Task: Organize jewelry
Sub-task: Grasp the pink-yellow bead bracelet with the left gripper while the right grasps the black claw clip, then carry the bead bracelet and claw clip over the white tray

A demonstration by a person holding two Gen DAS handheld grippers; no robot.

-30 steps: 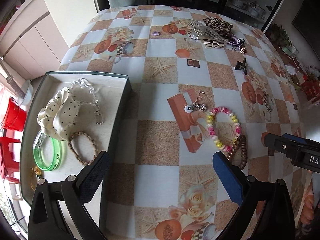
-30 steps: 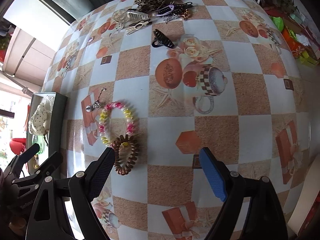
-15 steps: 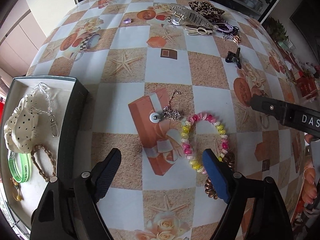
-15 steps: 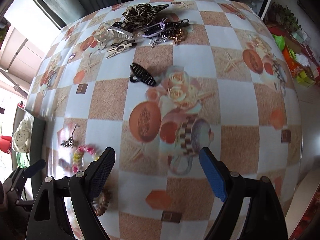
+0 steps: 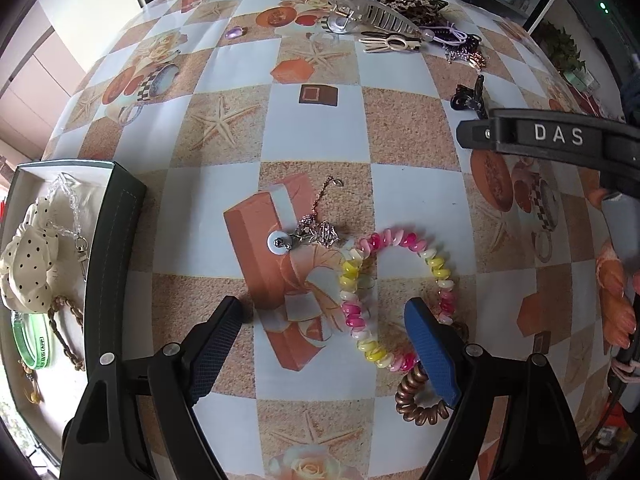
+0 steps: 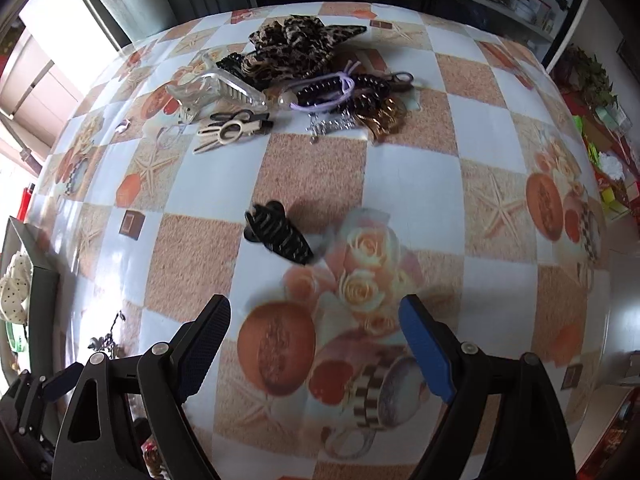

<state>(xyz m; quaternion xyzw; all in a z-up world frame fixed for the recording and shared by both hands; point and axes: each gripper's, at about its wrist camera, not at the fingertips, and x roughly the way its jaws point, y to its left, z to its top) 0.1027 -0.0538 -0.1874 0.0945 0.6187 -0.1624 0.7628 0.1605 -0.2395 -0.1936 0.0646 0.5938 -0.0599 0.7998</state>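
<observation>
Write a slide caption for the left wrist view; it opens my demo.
Open left gripper hovers over a pink-and-yellow spiral bracelet beside the jewelry box.

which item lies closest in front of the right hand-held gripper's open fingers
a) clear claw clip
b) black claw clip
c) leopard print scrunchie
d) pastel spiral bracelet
b: the black claw clip lies alone on the tablecloth just ahead of the open right hand-held gripper, while the leopard print scrunchie and clear claw clip sit in the far pile.
</observation>
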